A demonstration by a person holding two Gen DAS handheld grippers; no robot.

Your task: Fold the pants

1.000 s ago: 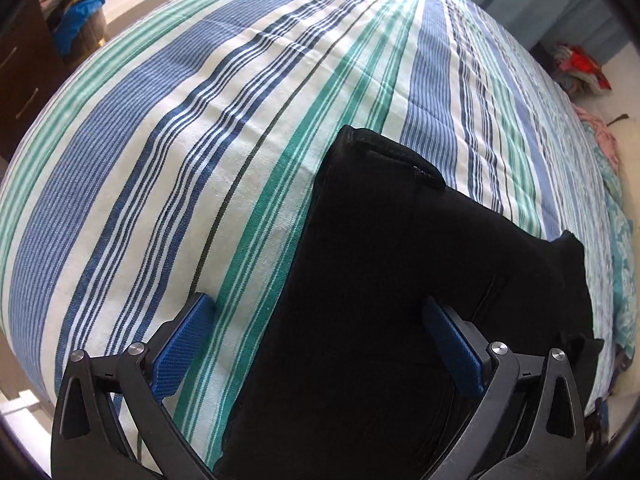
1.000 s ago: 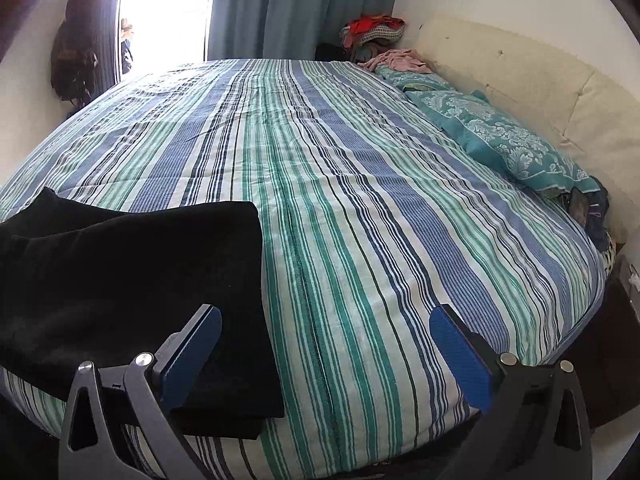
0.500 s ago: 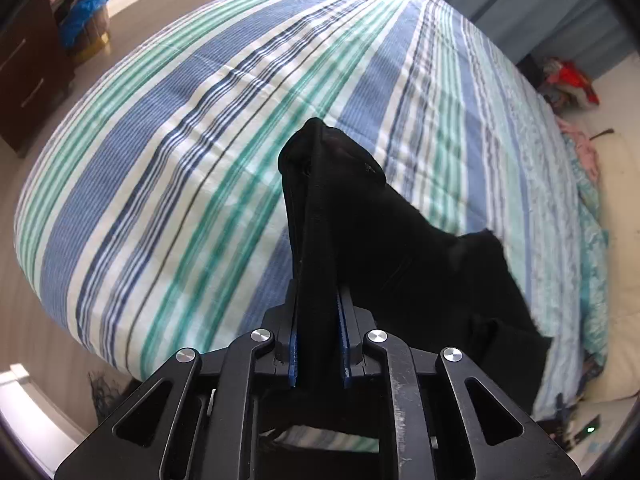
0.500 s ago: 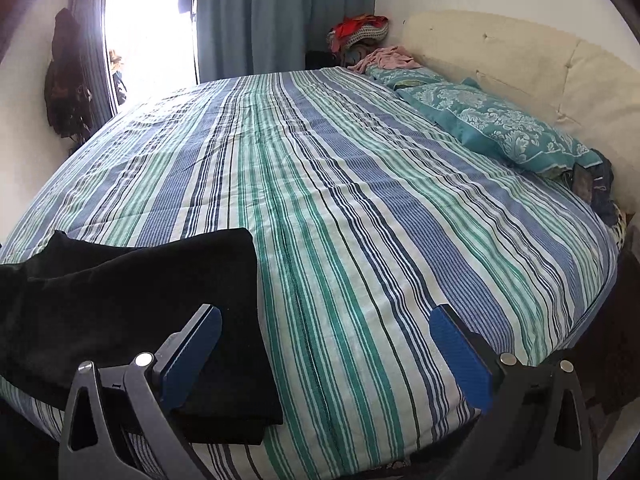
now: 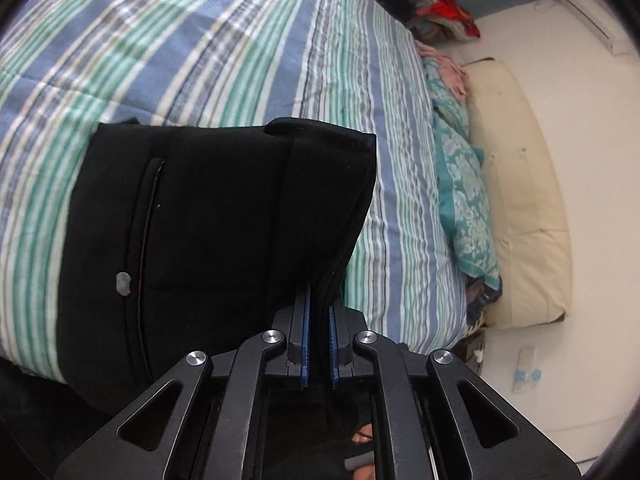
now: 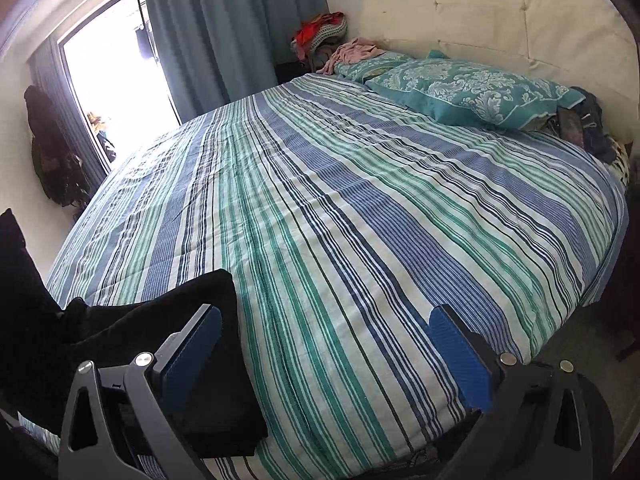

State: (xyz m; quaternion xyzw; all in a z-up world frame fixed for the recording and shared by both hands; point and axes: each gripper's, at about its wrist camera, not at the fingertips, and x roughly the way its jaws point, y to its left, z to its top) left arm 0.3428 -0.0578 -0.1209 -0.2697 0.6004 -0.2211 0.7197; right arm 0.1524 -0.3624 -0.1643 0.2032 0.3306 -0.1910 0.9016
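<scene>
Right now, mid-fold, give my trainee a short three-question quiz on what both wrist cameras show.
1. True or false: the left gripper is shut on the black pants.
2. In the right wrist view, the right gripper is: A) shut on a pillow, B) open over the bed, C) holding the curtain.
3. Fill in: the teal patterned pillow lies against the cream ______.

Key: 1. True; both blue pads clamp a fold of the fabric. 2. B; its fingers stand wide apart above the striped bedspread, gripping nothing. 3. headboard.
</scene>
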